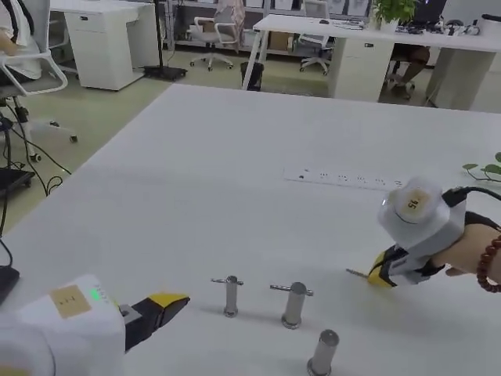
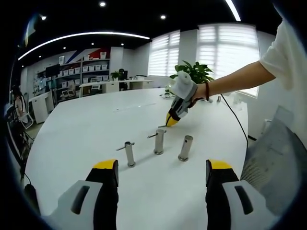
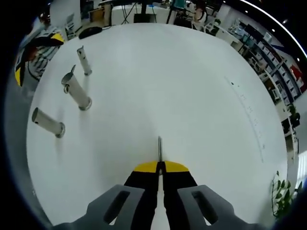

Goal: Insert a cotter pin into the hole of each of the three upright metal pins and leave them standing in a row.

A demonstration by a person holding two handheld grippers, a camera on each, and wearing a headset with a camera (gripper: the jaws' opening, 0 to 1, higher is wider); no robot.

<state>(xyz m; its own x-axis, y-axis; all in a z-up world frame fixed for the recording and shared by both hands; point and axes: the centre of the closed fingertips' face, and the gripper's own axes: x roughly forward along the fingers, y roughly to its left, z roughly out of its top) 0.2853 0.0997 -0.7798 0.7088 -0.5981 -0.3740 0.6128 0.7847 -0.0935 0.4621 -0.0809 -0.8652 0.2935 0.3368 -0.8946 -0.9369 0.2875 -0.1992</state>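
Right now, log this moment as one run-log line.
right claw shut on thin metal cotter pin | left claw open, empty | upright silver metal pins: first pin and second pin cottered, third pin bare

Left pin (image 1: 230, 296): short grey metal cylinder, upright on your white tabletop (image 1: 196, 172).
First cotter pin (image 1: 221, 280): thin wire, set crosswise through the left pin's top.
Middle pin (image 1: 293, 305): same make, upright, just right of the left pin.
Second cotter pin (image 1: 283, 289): level through the middle pin's head.
Right pin (image 1: 322, 354): upright, nearer you than the other two.
Loose cotter pin (image 3: 159, 145): thin and straight, clamped in your right gripper (image 3: 160, 165), tip forward, well apart from the three pins.
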